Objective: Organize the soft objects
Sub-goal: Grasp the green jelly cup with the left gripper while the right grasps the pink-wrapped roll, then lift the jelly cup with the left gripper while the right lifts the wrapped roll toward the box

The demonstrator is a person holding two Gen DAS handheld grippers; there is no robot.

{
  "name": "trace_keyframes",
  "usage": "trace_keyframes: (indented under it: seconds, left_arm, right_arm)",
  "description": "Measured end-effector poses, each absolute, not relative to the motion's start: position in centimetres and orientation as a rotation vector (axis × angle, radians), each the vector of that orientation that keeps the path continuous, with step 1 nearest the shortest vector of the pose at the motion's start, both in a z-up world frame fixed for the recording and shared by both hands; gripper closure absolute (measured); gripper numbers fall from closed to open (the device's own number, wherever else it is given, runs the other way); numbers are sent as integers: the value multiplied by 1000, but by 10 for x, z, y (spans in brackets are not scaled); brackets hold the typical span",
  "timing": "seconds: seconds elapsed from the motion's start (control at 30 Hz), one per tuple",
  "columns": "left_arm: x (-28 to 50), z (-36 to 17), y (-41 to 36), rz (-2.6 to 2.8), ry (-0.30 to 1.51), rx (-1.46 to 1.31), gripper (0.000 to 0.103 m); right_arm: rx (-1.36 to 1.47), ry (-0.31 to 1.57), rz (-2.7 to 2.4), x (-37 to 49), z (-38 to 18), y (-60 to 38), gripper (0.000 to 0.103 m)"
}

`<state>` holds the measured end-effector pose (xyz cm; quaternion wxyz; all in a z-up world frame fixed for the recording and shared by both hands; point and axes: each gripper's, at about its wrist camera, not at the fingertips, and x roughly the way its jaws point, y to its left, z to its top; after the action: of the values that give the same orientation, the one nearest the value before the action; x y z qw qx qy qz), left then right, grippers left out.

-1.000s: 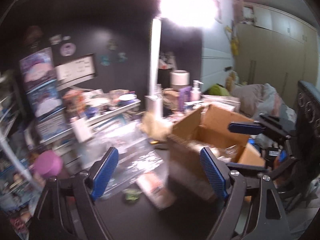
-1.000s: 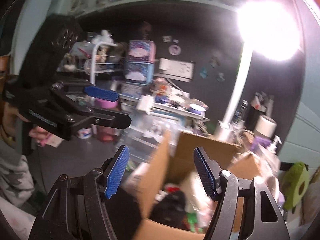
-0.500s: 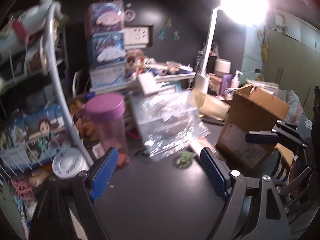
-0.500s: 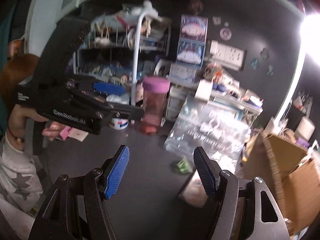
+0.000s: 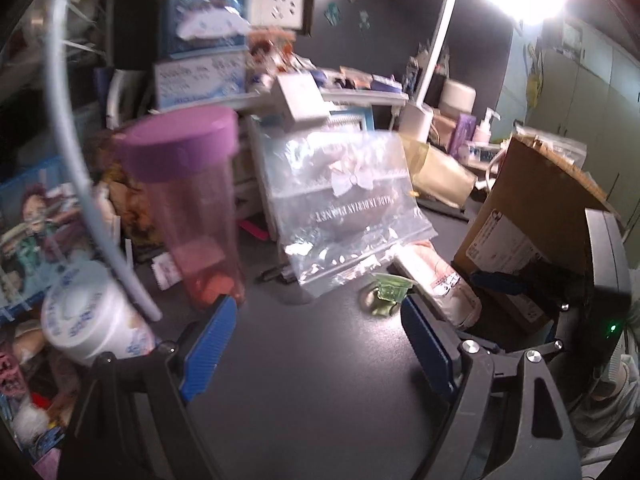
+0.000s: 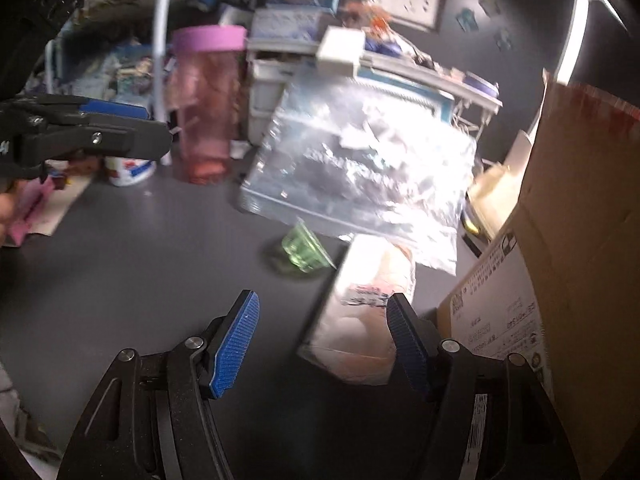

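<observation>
A pink soft item in a clear wrapper (image 6: 370,312) lies on the dark desk beside the cardboard box (image 6: 560,280); it also shows in the left wrist view (image 5: 436,276). A small green item (image 6: 304,252) lies just beyond it, also seen in the left wrist view (image 5: 390,290). A large clear plastic bag (image 5: 348,204) leans behind them, also in the right wrist view (image 6: 360,168). My right gripper (image 6: 322,336) is open and empty, just short of the wrapped item. My left gripper (image 5: 316,344) is open and empty above bare desk.
A pink tumbler with a purple lid (image 5: 188,208) and a white tub (image 5: 88,316) stand at the left. Drawers, boxes and a lamp post (image 5: 436,40) crowd the back. The box (image 5: 532,232) blocks the right side.
Both grippers have swung left from the cardboard box and dropped toward the desk. The wrapped pink item and green item are now close in front of the right gripper.
</observation>
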<state>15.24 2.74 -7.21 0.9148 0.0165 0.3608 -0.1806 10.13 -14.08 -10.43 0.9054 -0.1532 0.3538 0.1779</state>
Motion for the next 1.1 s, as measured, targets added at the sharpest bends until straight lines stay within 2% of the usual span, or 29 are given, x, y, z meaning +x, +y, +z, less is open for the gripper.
trace_keyframes:
  seconds: [0.2, 0.27, 0.3, 0.4, 0.53, 0.67, 0.73, 0.8, 1.1]
  left_arm:
    - [186, -98, -5, -425, 836, 53, 22]
    - [195, -104, -14, -448, 857, 47, 29]
    - [199, -106, -18, -455, 868, 47, 34]
    - [208, -113, -29, -501, 898, 36, 35]
    - [215, -122, -43, -546, 932, 28, 43]
    - [221, -130, -51, -565, 952, 24, 48]
    - [222, -132, -54, -570, 959, 35, 61]
    - [222, -133, -57, -579, 963, 44, 66]
    - [199, -133, -38, -531, 966, 57, 66]
  right_arm:
    - [-317, 775, 354, 118, -116, -147, 62]
    - [-316, 799, 376, 119, -121, -147, 71]
    - [-314, 806, 386, 120, -123, -147, 71]
    - [-292, 804, 406, 118, -121, -149, 72]
    - [-272, 841, 442, 115, -120, -150, 72]
    - [-265, 846, 466, 109, -119, -151, 72]
    - [-266, 845, 472, 107, -118, -151, 72]
    - [-265, 842, 475, 104, -118, -152, 72]
    - [-265, 842, 553, 93, -115, -153, 72]
